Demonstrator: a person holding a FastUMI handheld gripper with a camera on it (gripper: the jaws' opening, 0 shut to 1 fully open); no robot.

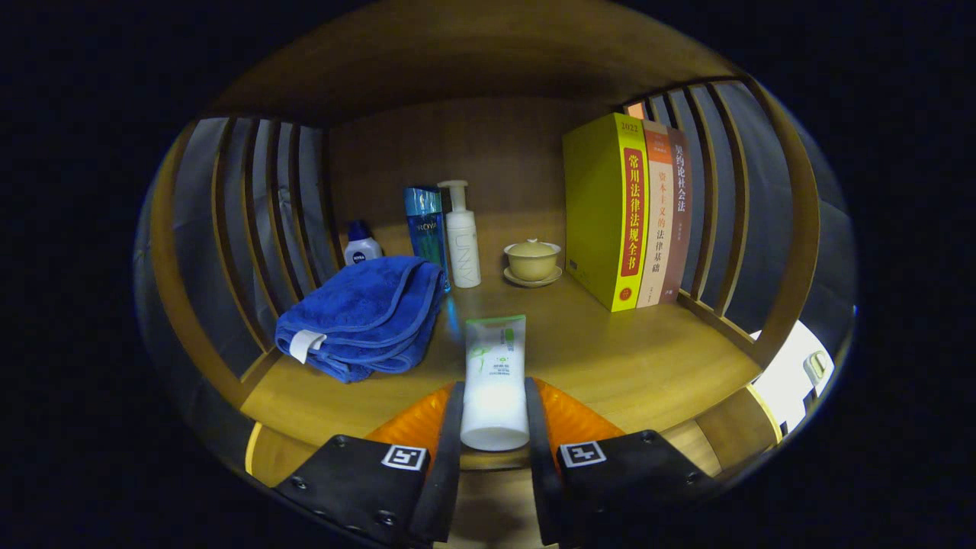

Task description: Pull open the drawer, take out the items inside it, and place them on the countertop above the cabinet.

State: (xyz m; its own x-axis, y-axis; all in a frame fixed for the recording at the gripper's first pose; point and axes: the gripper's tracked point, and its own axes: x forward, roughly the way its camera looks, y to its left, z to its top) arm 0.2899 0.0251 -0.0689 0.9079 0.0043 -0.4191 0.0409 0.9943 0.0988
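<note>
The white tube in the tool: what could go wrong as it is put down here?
The white tube is held only near its cap end, so it may tilt or slip when released. The folded blue towel lies just beside it; the tool could snag it. Pushed deeper, the tube might knock the pump bottle.

Lower part of the small white bottle (361, 245) hidden behind the folded blue towel (362, 314); foot of the teal bottle (426, 229) likewise covered by the towel's edge. Sides of the white tube (496, 381) masked by the gripper (493, 427) fingers pressing it. Rearmost book (636, 111) mostly concealed behind the yellow volume (606, 210).
</note>
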